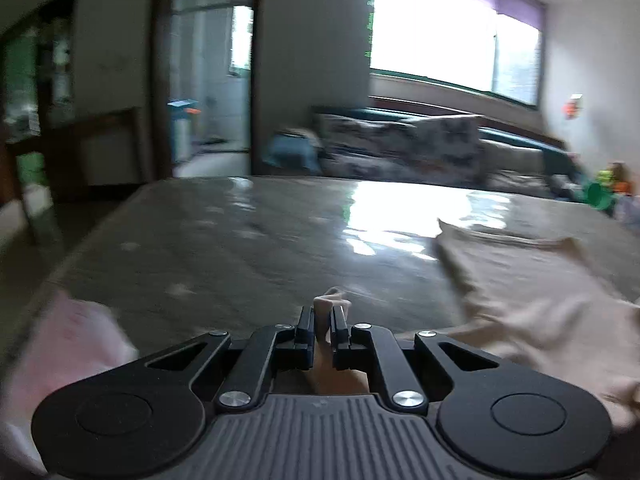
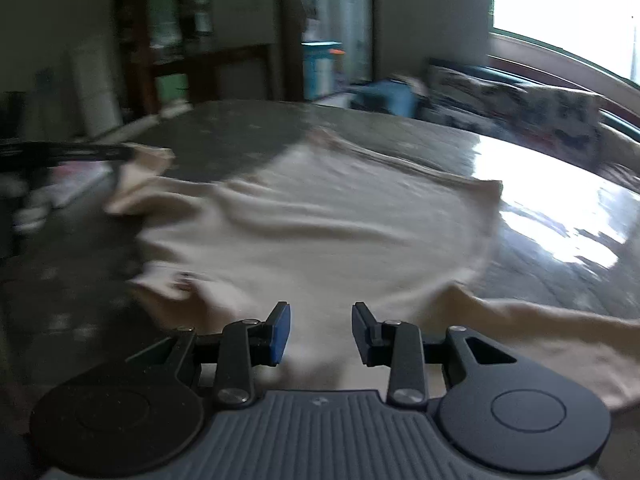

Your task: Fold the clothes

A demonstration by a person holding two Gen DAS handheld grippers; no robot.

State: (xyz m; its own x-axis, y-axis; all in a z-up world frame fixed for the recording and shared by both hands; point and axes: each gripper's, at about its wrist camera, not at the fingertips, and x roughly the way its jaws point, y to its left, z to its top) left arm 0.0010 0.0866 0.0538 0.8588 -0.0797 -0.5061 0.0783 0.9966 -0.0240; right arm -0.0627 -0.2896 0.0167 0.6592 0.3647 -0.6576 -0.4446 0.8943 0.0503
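Note:
A beige garment (image 2: 320, 232) lies spread and wrinkled on the glossy table (image 2: 560, 208). In the left wrist view it stretches off to the right (image 1: 532, 292). My left gripper (image 1: 322, 320) is shut on a pinched corner of this beige cloth, a tuft sticking out between the fingers. In the right wrist view the left gripper (image 2: 116, 154) shows at the far left, holding the garment's sleeve. My right gripper (image 2: 320, 332) is open and empty just above the garment's near edge.
A pink cloth (image 1: 68, 344) lies at the table's left near corner. A sofa (image 1: 420, 152) stands behind the table under a bright window. A shelf (image 2: 180, 40) and a doorway stand at the back.

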